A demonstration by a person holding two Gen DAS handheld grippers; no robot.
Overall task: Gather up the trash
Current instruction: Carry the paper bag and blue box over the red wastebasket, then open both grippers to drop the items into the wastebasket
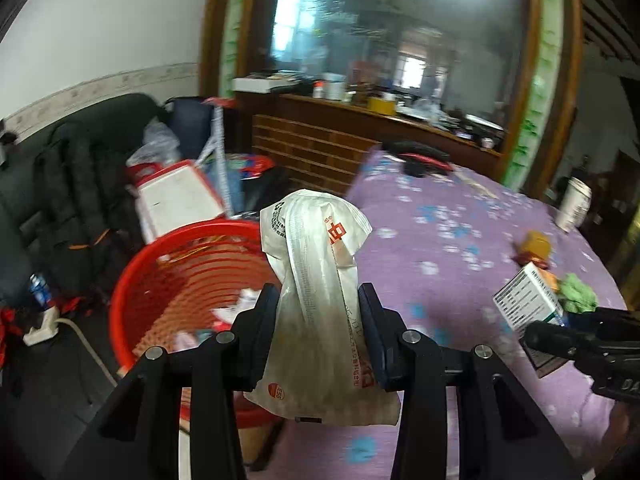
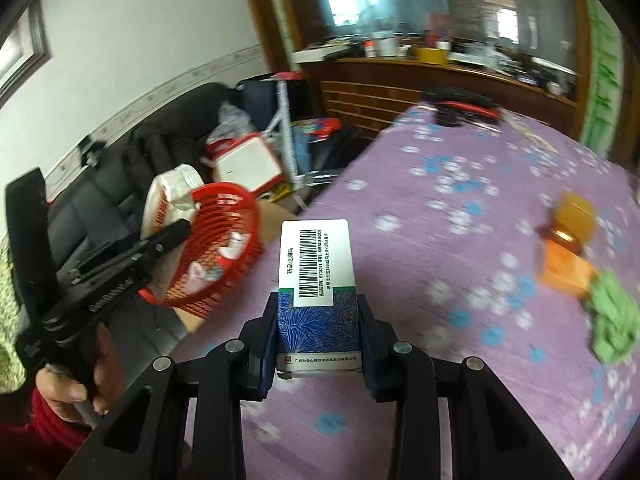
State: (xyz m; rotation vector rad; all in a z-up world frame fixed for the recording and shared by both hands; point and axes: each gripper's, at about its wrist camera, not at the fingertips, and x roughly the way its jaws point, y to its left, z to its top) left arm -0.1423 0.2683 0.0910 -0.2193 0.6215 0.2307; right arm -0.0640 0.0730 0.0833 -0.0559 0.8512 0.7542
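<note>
My left gripper (image 1: 318,300) is shut on a crumpled white paper bag (image 1: 316,280) with orange print, held at the table's left edge beside the red mesh basket (image 1: 152,276). The bag also shows in the right wrist view (image 2: 172,196), just left of the basket (image 2: 240,208). My right gripper (image 2: 318,312) is shut on a blue and white medicine box (image 2: 316,280) with a barcode, held above the purple tablecloth (image 2: 460,248). That box shows in the left wrist view (image 1: 524,300) at right. The basket holds several scraps of trash.
On the tablecloth (image 1: 440,240) lie an orange box (image 2: 568,272), an amber jar (image 2: 572,216) and a green crumpled cloth (image 2: 612,320). A white cup (image 1: 574,204) stands at the far right. A black sofa (image 1: 60,184) with clutter stands left, a wooden cabinet (image 1: 316,148) behind.
</note>
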